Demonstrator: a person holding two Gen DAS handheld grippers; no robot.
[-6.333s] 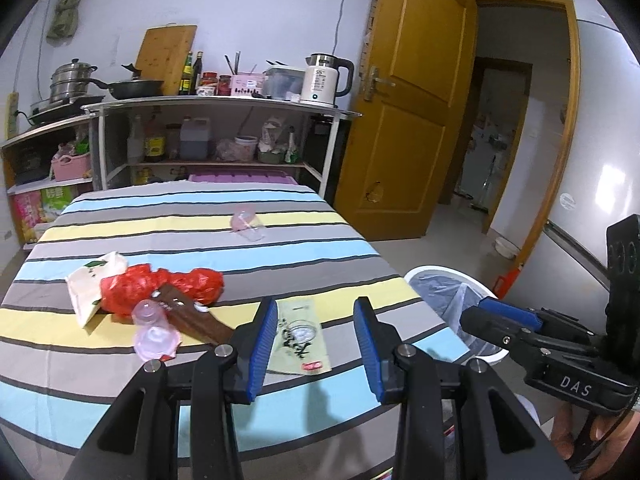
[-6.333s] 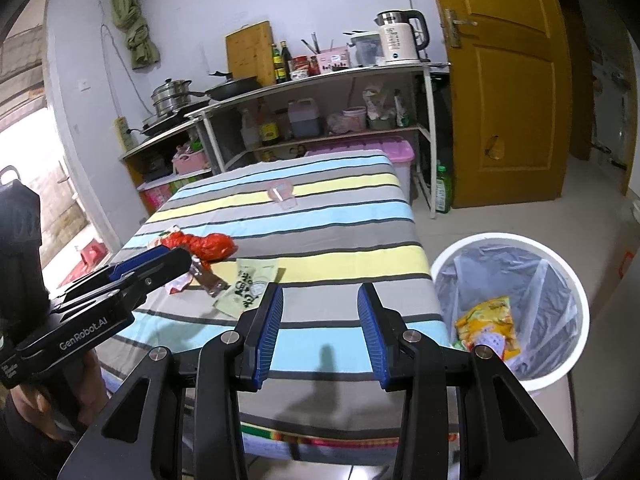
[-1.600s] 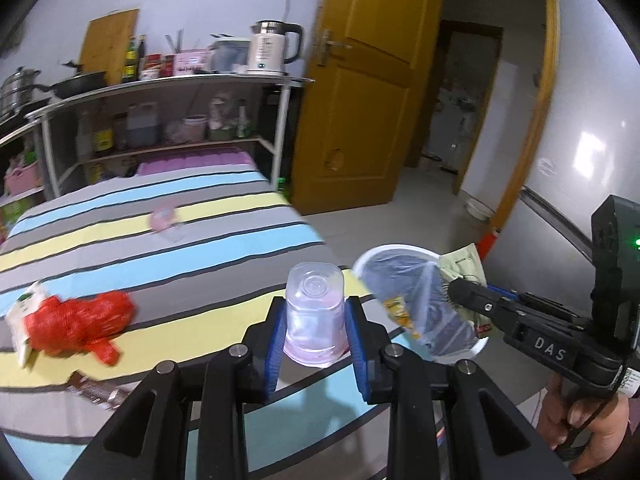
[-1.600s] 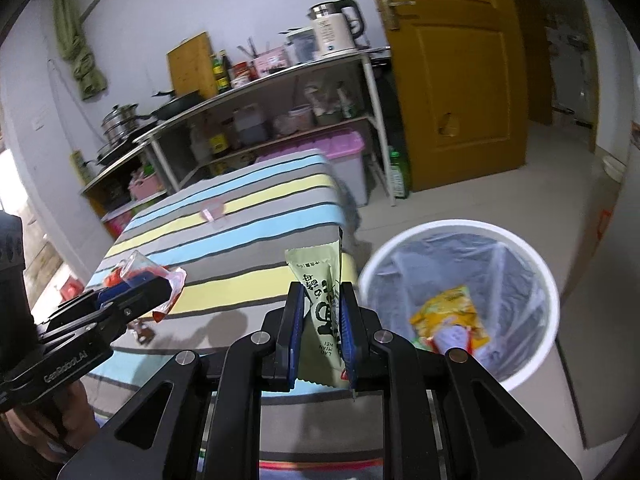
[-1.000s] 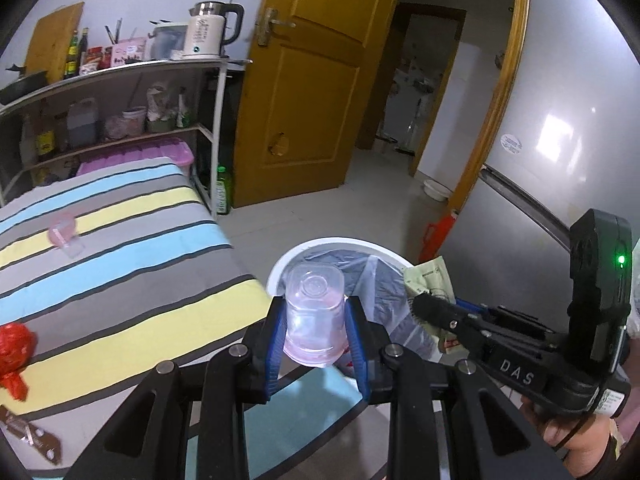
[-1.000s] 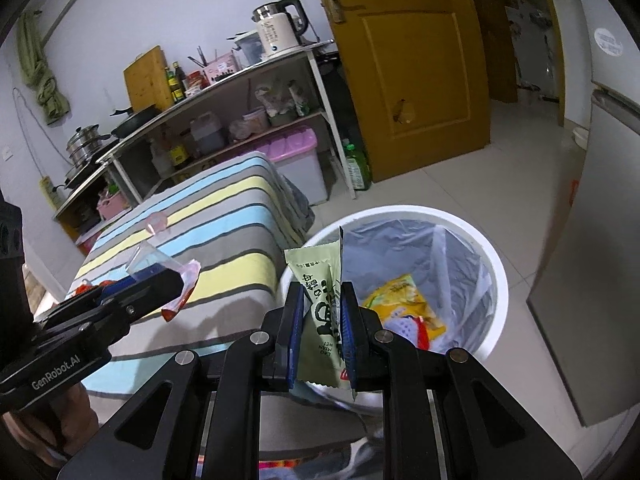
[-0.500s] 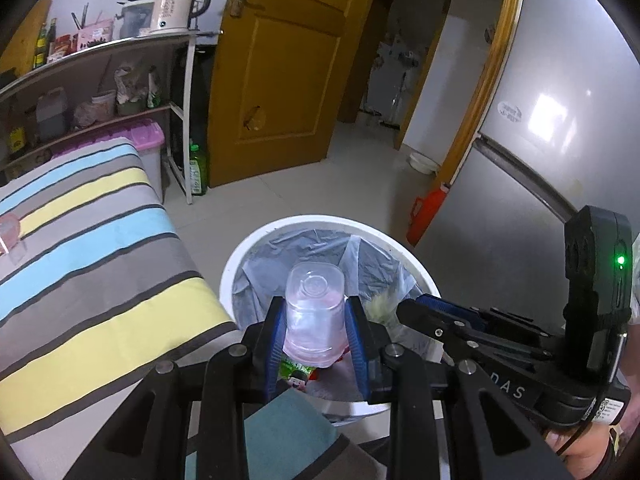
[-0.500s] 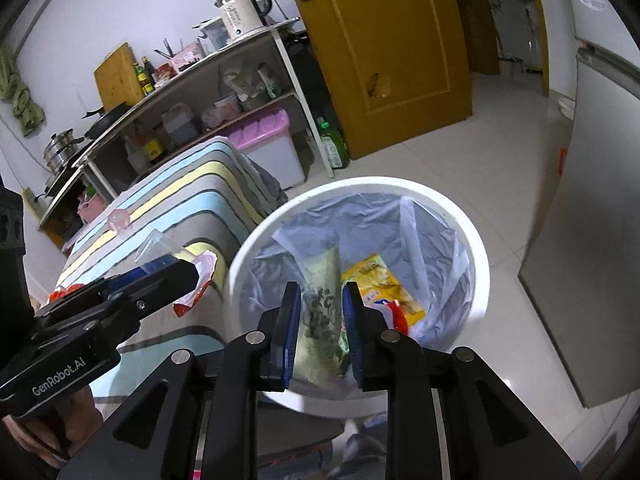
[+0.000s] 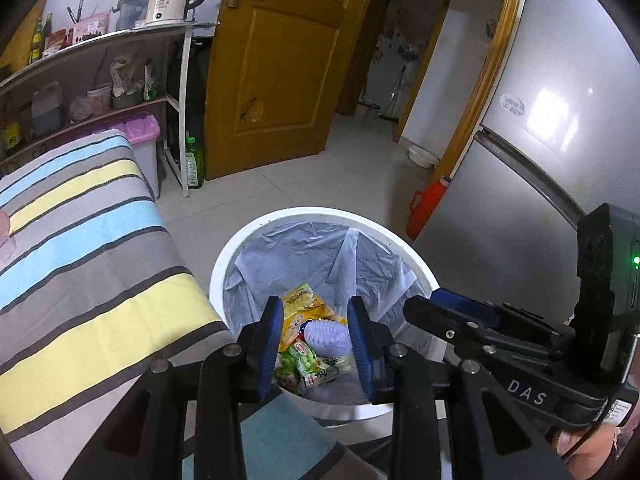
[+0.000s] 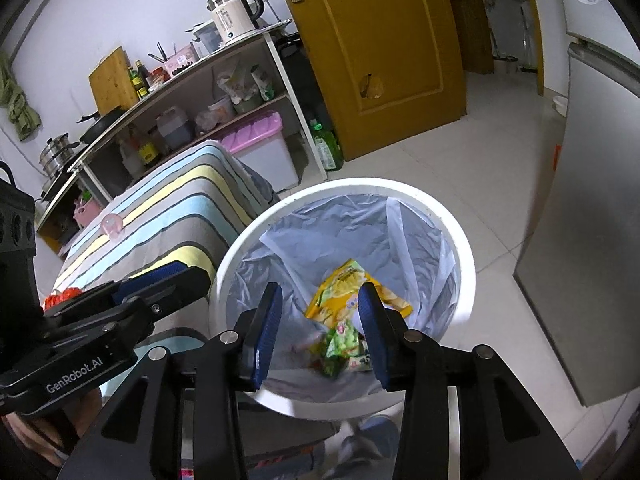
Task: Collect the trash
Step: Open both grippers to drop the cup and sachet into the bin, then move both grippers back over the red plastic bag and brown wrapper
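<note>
Since 0.5 s ago, the plastic cup (image 9: 323, 332) and green wrapper (image 10: 340, 344) have dropped into the trash bin (image 9: 320, 214). With left claw (image 9: 316, 338) and right claw (image 10: 320, 330) both wide and empty, lift clear before returning to the striped worktop (image 9: 80, 248).

A white kettle (image 10: 234, 14) stands on the top of a metal shelf (image 10: 192, 68), beside a cutting board (image 10: 110, 80) and some bottles (image 10: 138, 78). Under the shelf there is a pink-lidded box (image 10: 260, 148), and a green bottle (image 10: 328, 148) stands on the floor next to it. Behind is a yellow door (image 9: 280, 60). A grey fridge (image 9: 540, 168) is at the right, with a red container (image 9: 426, 208) beside it.
</note>
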